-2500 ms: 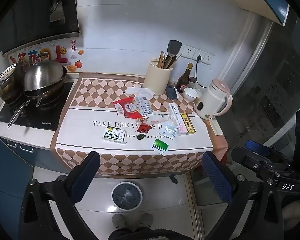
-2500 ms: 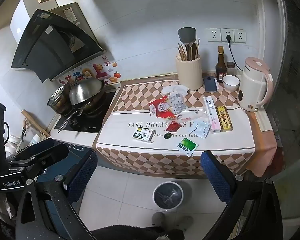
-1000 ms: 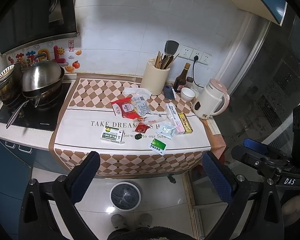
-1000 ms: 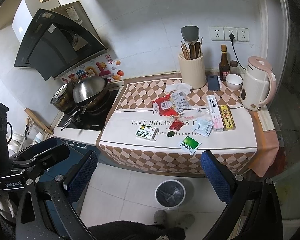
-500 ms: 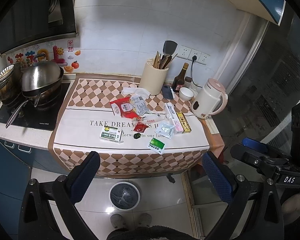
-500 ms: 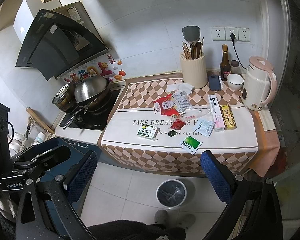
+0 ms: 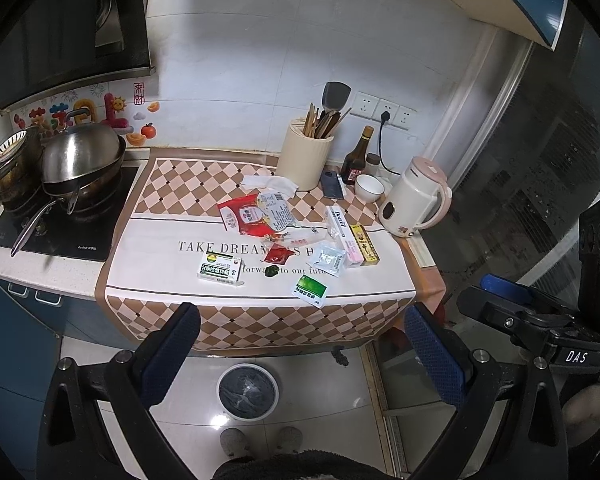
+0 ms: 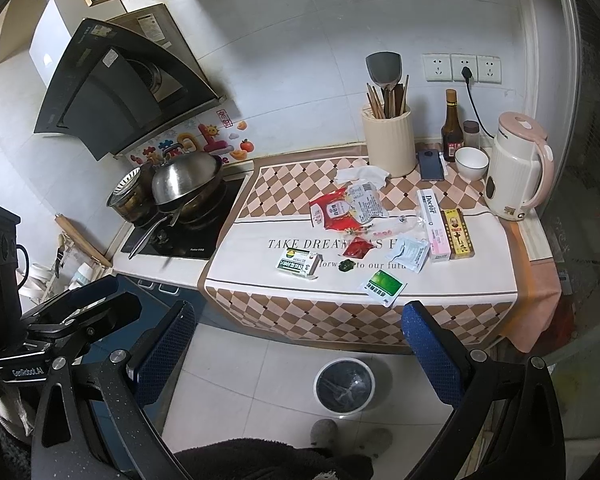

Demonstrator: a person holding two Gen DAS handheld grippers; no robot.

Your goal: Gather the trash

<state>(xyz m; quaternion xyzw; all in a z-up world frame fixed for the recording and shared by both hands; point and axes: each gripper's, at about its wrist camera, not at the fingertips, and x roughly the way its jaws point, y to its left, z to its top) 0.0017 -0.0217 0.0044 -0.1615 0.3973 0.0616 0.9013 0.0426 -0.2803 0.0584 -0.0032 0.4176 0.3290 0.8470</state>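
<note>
Trash lies scattered on the checkered counter cloth (image 7: 160, 188): a red snack wrapper (image 7: 240, 214), a green-white medicine box (image 7: 219, 268), a green sachet (image 7: 309, 289), a small red packet (image 7: 278, 255), a pale blue sachet (image 7: 330, 258), a pink-white box (image 7: 343, 236), a yellow box (image 7: 363, 243) and a crumpled tissue (image 7: 269, 182). A small lined bin (image 7: 247, 395) stands on the floor below; it also shows in the right wrist view (image 8: 344, 386). My left gripper (image 7: 302, 352) and right gripper (image 8: 300, 350) are both open and empty, held well back from the counter, above the floor.
A stove with a wok and pot (image 7: 74, 160) is at the left. A utensil holder (image 7: 305, 158), dark bottle (image 7: 358, 156), white bowl (image 7: 369, 188), phone (image 7: 332, 190) and kettle (image 7: 414, 202) stand at the counter's back and right. A glass door (image 7: 540, 160) is on the right.
Both grippers have drifted slightly back and up from the counter, so it looks a little smaller. Nothing on the counter has moved.
</note>
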